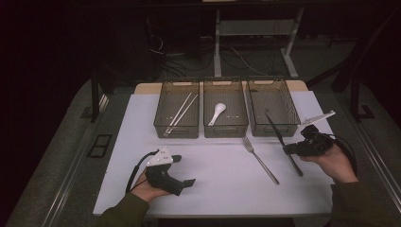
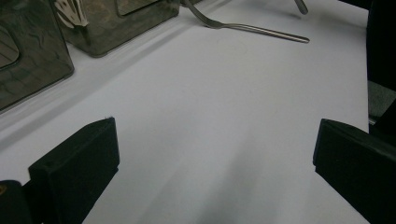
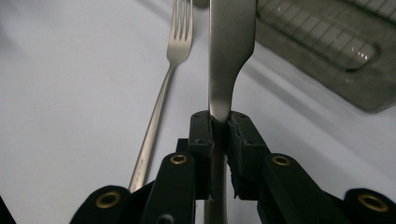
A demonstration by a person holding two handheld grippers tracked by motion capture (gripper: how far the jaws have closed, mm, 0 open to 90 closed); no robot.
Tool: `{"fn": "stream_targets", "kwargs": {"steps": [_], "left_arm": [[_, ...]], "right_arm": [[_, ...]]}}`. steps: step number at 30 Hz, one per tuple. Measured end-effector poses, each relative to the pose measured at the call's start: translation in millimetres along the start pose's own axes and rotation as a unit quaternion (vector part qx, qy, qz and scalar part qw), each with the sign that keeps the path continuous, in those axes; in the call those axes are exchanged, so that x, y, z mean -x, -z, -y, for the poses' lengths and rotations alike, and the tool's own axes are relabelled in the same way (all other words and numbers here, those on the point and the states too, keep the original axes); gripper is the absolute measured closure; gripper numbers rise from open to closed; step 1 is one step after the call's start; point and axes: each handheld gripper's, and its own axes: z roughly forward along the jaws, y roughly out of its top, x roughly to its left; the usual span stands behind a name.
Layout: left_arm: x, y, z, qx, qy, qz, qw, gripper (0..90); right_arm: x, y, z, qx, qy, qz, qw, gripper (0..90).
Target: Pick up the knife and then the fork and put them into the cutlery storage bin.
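The right gripper (image 3: 219, 122) is clenched on the knife (image 1: 278, 132) at its handle, just below the blade, so the blade juts ahead toward the right bin (image 1: 273, 106), likely its destination. Seen from above, the knife is tilted with its tip over that bin's near wall. The fork (image 1: 260, 160) lies flat on the table (image 1: 208, 184), just left of the knife, probably waiting its turn. The left gripper (image 1: 185, 171) rests released, jaws wide, well left of the knife, idle because one hand suffices.
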Motion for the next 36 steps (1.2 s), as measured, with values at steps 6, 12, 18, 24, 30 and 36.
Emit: {"fn": "stream_targets", "kwargs": {"steps": [6,12,18,24,30,36], "left_arm": [[-0.2,0.1,0.2,-0.001,0.0,-0.001,1.0,0.0],[-0.5,-0.1,0.4,-0.002,-0.001,-0.002,1.0,0.0],[-0.2,-0.4,0.5,-0.001,0.001,-0.006,1.0,1.7],[-0.7,-0.5,0.7,-0.002,0.001,-0.005,1.0,2.1],[-1.1,-0.5,1.0,-0.002,0.003,-0.005,1.0,2.2],[-0.9,-0.4,0.9,-0.001,0.005,-0.004,1.0,2.2]], "right_arm": [[5.0,8.3,0.6,0.056,-0.021,0.002,0.9982,80.0],[9.8,17.2,0.7,0.126,-0.027,0.005,0.9916,80.1],[13.9,20.7,-3.6,0.166,-0.029,0.012,0.9857,80.1],[17.9,23.1,-15.0,0.197,-0.03,0.018,0.9797,80.0],[18.6,25.0,-32.7,0.212,-0.018,0.033,0.9765,80.0],[22.7,30.1,-51.4,0.225,-0.013,0.052,0.973,80.0]]}}
